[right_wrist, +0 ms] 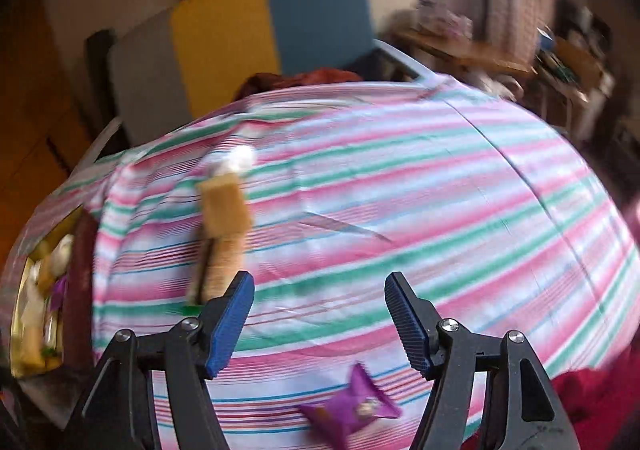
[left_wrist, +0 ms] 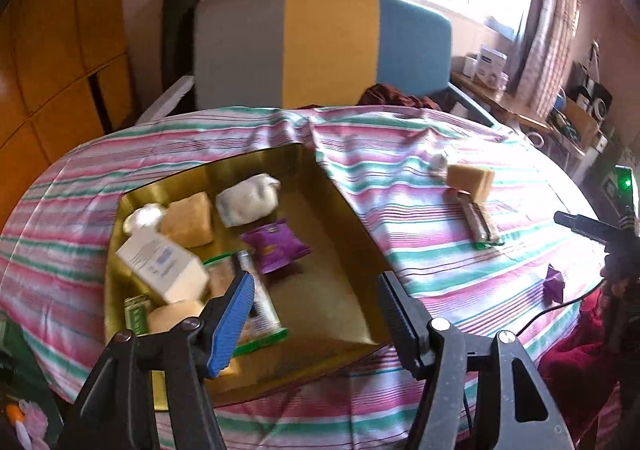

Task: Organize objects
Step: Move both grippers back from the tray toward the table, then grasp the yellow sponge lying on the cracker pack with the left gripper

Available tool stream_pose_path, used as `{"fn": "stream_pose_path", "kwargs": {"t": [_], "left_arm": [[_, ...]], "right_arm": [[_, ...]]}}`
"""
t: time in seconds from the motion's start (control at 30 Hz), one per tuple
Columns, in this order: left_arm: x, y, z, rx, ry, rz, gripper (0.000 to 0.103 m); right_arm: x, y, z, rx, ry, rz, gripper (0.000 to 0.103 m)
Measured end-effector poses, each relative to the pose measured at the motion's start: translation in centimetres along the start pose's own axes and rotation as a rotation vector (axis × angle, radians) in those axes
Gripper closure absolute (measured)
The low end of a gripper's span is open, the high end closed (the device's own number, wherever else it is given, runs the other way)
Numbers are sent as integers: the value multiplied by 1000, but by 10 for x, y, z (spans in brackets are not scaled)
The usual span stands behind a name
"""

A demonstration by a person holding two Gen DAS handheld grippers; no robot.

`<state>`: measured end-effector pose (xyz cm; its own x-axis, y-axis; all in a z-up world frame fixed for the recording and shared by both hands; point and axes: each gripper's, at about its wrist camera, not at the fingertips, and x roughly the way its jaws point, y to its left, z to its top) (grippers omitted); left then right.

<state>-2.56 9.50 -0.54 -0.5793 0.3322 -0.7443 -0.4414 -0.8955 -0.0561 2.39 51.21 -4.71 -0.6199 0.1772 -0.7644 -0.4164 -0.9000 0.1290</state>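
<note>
left wrist sees into the box, right wrist sees the loose purple packet

left wrist view: the left claw (left_wrist: 316,314) hangs over the gold-lined box (left_wrist: 344,205) with its jaws well apart and nothing between them. only this view shows the box contents clearly: a white carton (left_wrist: 164,266), a tan block (left_wrist: 188,219), a white cloth bundle (left_wrist: 248,199), a purple snack packet (left_wrist: 276,246) and a green-edged wrapper (left_wrist: 260,310) under the blue finger. the box sits on the striped cloth (left_wrist: 400,177) that covers the surface. out on the cloth, well apart from the box, lie another tan block (left_wrist: 470,177), a wrapped bar (left_wrist: 482,223) touching it, and a small purple packet (left_wrist: 554,282) near the right edge. part of the other tool shows at the far right.

right wrist view: blurred. the right claw (right_wrist: 320,324) hovers over the striped cloth, jaws wide apart and empty. the small purple packet lies just below and between the fingers, on the cloth, not touched. the tan block and bar lie beyond the left finger. the box shows only as a sliver at the far left, its contents unreadable. a striped chair back (right_wrist: 240,37) stands behind.
</note>
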Motion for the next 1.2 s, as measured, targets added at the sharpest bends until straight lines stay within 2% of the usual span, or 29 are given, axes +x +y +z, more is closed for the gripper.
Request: {"fn": "stream_pose_path", "kwargs": {"t": [0.1, 0.27, 0.43, 0.7, 0.9, 1.03, 1.07, 1.2], "left_arm": [[7, -15, 3, 26, 13, -15, 38], [21, -44, 9, 77, 43, -73, 38], [36, -71, 20, 101, 72, -151, 39], [65, -100, 28, 131, 126, -190, 39], [86, -116, 44, 85, 188, -275, 39], [101, -134, 68, 69, 211, -340, 38], [107, -140, 76, 64, 222, -353, 38], [132, -153, 102, 10, 253, -380, 21]], "right_arm": [[8, -23, 0, 129, 29, 24, 34], [8, -34, 2, 193, 30, 35, 34], [13, -41, -1, 225, 57, 8, 32], [22, -46, -4, 240, 103, -2, 31], [20, -47, -3, 243, 101, 3, 30], [17, -51, 0, 270, 81, 7, 29], [16, -53, -1, 281, 79, 12, 29], [15, -57, 0, 306, 73, 35, 29]]}}
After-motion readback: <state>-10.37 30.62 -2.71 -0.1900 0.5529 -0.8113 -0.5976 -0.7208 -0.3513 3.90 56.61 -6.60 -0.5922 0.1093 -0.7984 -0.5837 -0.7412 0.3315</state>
